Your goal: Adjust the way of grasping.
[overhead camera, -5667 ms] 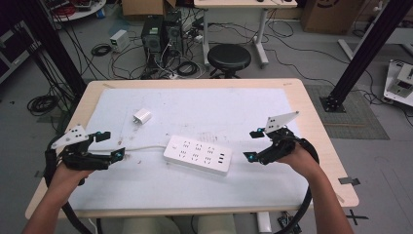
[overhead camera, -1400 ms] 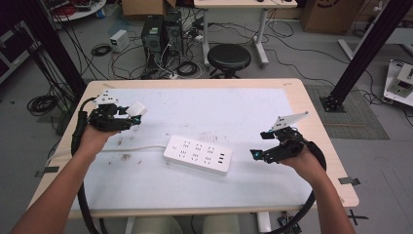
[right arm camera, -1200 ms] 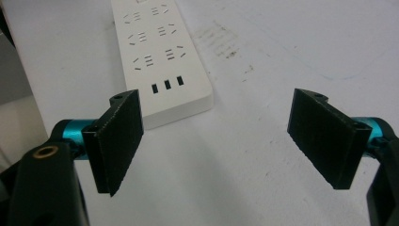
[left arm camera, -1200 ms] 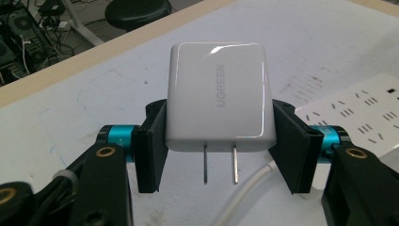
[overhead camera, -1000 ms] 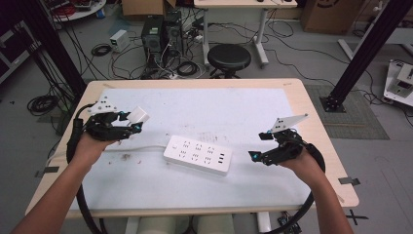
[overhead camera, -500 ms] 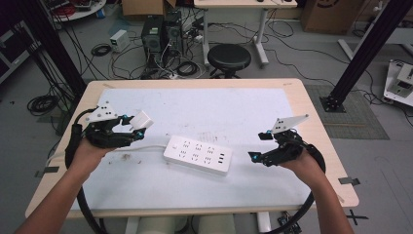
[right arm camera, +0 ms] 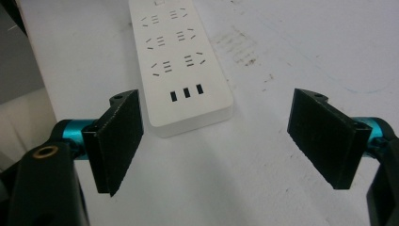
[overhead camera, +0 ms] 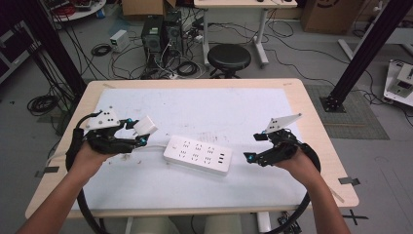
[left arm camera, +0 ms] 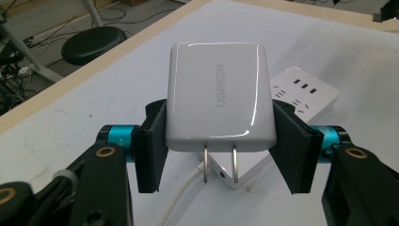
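table (overhead camera: 302, 105): white mat on a wooden top | power strip (overhead camera: 197, 155): white, unmarked, flat on the mat between both hands | charger (left arm camera: 220, 96): white, read "UGREEN", two prongs down, above the mat | left gripper (left arm camera: 220, 155): pinched the charger's sides | right gripper (right arm camera: 221, 141): jaws spread, empty, near the strip's end

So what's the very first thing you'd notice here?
The white charger, pinched between the left gripper's black fingers, with its two metal prongs pointing down. Next comes the white power strip lying mid-table, and the right gripper hovering open near the strip's end.
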The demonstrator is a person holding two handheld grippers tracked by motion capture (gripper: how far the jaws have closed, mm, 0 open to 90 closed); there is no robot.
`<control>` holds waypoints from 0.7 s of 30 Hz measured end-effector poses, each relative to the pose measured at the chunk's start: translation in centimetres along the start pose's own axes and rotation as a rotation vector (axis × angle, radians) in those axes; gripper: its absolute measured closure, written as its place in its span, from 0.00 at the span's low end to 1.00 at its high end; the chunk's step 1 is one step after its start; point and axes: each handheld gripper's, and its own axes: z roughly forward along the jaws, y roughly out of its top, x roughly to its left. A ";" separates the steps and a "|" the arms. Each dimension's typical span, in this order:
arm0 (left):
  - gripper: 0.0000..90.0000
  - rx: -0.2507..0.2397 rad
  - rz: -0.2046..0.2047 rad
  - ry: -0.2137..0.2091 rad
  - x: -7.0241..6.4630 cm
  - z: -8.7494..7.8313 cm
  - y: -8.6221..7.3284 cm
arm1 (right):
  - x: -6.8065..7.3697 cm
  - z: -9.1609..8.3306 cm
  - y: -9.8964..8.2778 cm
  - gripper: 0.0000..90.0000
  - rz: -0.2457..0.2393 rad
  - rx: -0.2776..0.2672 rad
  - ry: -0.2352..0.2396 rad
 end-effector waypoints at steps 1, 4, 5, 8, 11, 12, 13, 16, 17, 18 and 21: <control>0.47 -0.005 0.009 -0.013 -0.2 0.1 0.0 | 0.2 0.0 0.1 0.21 0.010 -0.006 0.011; 0.47 -0.009 0.022 -0.030 -0.7 0.4 -0.2 | 0.2 0.3 0.2 0.21 0.033 -0.011 0.029; 0.47 -0.007 0.027 -0.034 -0.8 0.6 -0.3 | 0.1 0.3 0.3 0.21 0.038 -0.014 0.033; 0.47 -0.001 0.057 -0.031 -1.2 0.8 -0.5 | 0.1 0.4 0.4 0.21 0.073 -0.020 0.054; 0.47 -0.011 0.070 -0.034 -1.5 1.0 -0.7 | 0.3 0.5 0.5 0.21 0.096 -0.018 0.067; 0.47 -0.011 0.070 -0.034 -1.5 1.0 -0.7 | 0.3 0.5 0.5 0.21 0.096 -0.018 0.067; 0.47 -0.009 0.088 -0.039 -1.8 1.1 -0.8 | 0.5 0.7 0.7 0.21 0.095 -0.019 0.070; 0.47 0.011 0.146 -0.057 -2.3 1.3 -0.8 | 0.7 1.0 1.0 0.21 0.089 -0.014 0.071; 0.47 0.015 0.162 -0.064 -2.5 1.4 -0.8 | 0.8 1.1 1.1 0.21 0.092 -0.013 0.072; 0.47 0.021 0.172 -0.068 -2.6 1.5 -0.8 | 0.9 1.1 1.3 0.21 0.095 -0.006 0.074; 0.47 0.017 0.184 -0.076 -2.9 1.7 -1.0 | 1.2 1.5 1.6 0.21 0.120 -0.019 0.086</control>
